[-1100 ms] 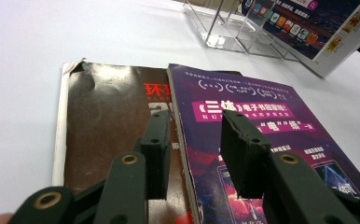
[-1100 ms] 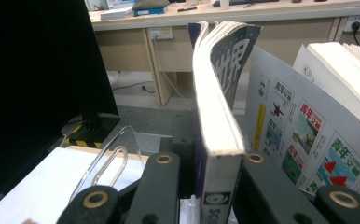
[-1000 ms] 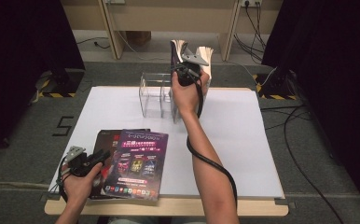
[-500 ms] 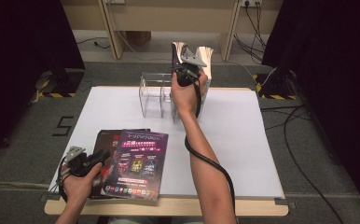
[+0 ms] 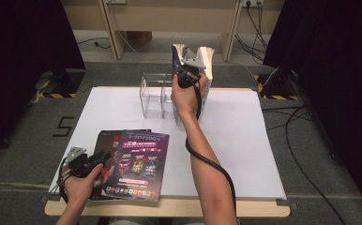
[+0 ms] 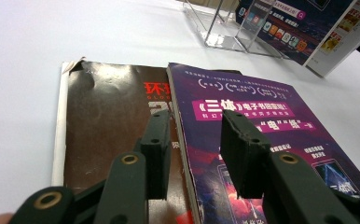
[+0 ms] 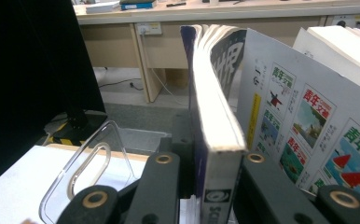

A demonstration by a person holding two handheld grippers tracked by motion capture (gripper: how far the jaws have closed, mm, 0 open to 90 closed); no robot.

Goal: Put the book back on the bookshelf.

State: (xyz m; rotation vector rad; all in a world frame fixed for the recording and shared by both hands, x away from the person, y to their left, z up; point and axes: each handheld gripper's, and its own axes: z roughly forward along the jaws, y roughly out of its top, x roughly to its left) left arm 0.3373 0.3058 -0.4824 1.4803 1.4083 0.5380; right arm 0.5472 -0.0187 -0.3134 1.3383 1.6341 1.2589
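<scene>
Between right tongs [image 7: 201, 186], thick floppy magazine [image 7: 213, 116]

Your arms are bare. Each gripper, left [image 5: 86, 161] and right [image 5: 187, 75], is black with a grey three-cornered plate, brass-ringed pivots on matte black jaws, and a black trailing cable.

High view overhead, far; gripper views close — all share clear rack [image 5: 158, 96].

Your desk [image 5: 245, 140] is wood-edged and covered by a white sheet [image 5: 235, 126]. At its far side stands a clear acrylic rack [image 5: 156, 96]. Near your edge lie a purple magazine [image 5: 139, 164] and, partly beneath it, a brown magazine [image 5: 108, 137].
</scene>
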